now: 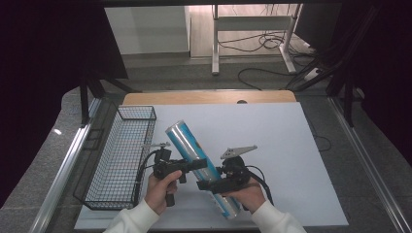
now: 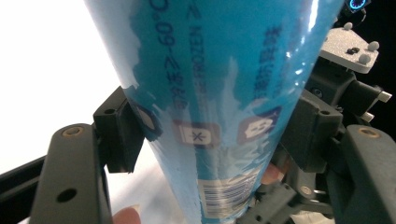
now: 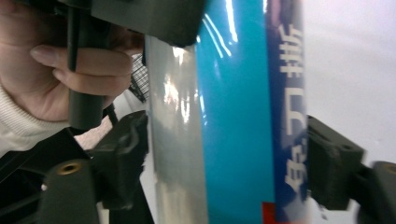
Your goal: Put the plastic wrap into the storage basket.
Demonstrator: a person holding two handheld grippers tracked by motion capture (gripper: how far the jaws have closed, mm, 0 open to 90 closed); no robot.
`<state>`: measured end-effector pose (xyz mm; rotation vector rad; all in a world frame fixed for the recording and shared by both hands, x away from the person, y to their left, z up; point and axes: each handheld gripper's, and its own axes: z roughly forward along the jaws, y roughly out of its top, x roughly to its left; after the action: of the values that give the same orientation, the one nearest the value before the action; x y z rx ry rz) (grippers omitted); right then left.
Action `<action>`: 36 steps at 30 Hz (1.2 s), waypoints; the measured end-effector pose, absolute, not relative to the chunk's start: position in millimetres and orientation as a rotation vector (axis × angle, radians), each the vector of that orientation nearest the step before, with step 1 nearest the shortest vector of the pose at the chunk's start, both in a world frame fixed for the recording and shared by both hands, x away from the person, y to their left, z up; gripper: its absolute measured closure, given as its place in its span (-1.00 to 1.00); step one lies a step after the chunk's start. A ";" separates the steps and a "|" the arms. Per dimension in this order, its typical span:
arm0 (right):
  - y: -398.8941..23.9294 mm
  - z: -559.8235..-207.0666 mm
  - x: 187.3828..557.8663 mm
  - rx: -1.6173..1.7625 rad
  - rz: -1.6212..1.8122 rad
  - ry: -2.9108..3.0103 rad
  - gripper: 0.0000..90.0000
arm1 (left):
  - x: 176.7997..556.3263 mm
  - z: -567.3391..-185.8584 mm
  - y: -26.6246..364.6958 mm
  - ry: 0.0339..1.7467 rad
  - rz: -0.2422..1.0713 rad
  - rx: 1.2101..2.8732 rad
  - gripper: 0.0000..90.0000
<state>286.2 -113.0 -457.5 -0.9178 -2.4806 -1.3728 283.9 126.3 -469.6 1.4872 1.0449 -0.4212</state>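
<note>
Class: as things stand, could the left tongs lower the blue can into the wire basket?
Probably yes: the left tongs grip the blue can beside the open-topped wire basket, but the right tongs also clamp it.

Basket left of tube, on table

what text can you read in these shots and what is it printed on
"FROZEN": on the blue tube, in the left gripper view, running along its length.
Chinese characters on the tube's dark blue band, right gripper view: too blurred to read reliably.
Barcode and small print near the tube's end: too small to read.
</note>
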 end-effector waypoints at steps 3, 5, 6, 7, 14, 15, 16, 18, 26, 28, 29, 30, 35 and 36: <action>-112.0 -454.9 285.3 -0.884 -1.366 -2.509 -0.63 | 283.7 -469.8 126.6 1.037 -0.416 1.497 -0.30; -113.2 -451.4 283.4 -0.873 -1.379 -2.527 -0.72 | 283.5 -469.8 127.1 1.037 -0.401 1.511 -0.30; -114.4 -449.6 282.3 -0.874 -1.394 -2.537 -0.74 | 283.4 -470.1 127.4 1.039 -0.393 1.520 -0.29; -116.9 -446.5 281.1 -0.876 -1.408 -2.552 -0.77 | 283.5 -470.4 127.8 1.042 -0.388 1.526 -0.29; -148.4 -431.0 284.5 -0.932 -1.459 -2.546 -0.82 | 283.6 -469.0 132.3 1.032 -0.404 1.515 -0.29; -156.1 -430.0 285.5 -0.949 -1.468 -2.549 -0.82 | 283.3 -468.5 132.9 1.032 -0.414 1.508 -0.29; -162.5 -429.5 286.2 -0.967 -1.468 -2.553 -0.82 | 283.2 -468.1 133.6 1.031 -0.416 1.506 -0.29; -174.0 -429.2 287.4 -0.997 -1.460 -2.565 -0.82 | 283.2 -466.7 136.0 1.029 -0.417 1.507 -0.29; -218.7 -434.2 290.6 -1.164 -1.431 -2.619 -0.82 | 283.7 -459.1 146.2 1.026 -0.412 1.514 -0.29; -224.8 -435.5 290.4 -1.188 -1.418 -2.633 -0.81 | 284.0 -456.0 149.0 1.022 -0.409 1.521 -0.29; -228.7 -436.3 290.4 -1.209 -1.413 -2.628 -0.81 | 284.0 -454.0 150.4 1.020 -0.406 1.523 -0.29; -231.6 -437.4 290.7 -1.223 -1.410 -2.626 -0.81 | 284.0 -451.8 152.0 1.018 -0.401 1.526 -0.29; -241.8 -441.7 291.2 -1.265 -1.392 -2.620 -0.81 | 284.5 -437.0 161.6 1.027 -0.392 1.542 -0.29; -243.2 -442.2 291.2 -1.267 -1.394 -2.621 -0.81 | 284.5 -433.5 164.5 1.030 -0.386 1.549 -0.29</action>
<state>291.2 -243.2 -442.2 -1.2670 -2.6209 -1.3936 284.5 164.5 -433.5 1.5486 1.0301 -0.3864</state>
